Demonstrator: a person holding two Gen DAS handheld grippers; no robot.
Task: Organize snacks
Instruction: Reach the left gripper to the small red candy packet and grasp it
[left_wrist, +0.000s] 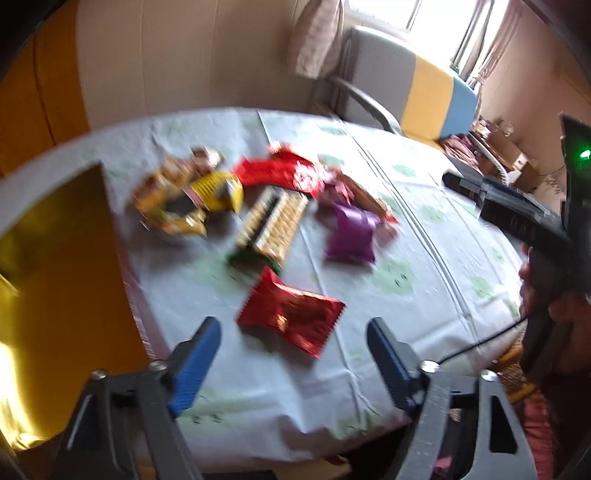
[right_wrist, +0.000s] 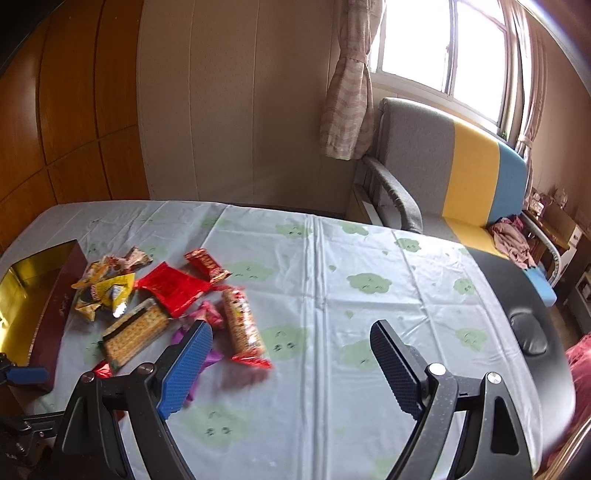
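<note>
Left wrist | crinkled red foil packet (left_wrist: 291, 317) | cloud-print tablecloth (left_wrist: 424, 295) | glossy gold box (left_wrist: 55, 266)

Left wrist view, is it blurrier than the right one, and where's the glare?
Left wrist: yes, snacks smeared by motion blur, glare on the gold box. Right wrist: mostly sharp, window blown out, table edges bowed by fisheye.

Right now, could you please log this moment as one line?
left claw: open, over red packet | right claw: open, empty | snacks loose on tablecloth | gold-lined box: open
</note>
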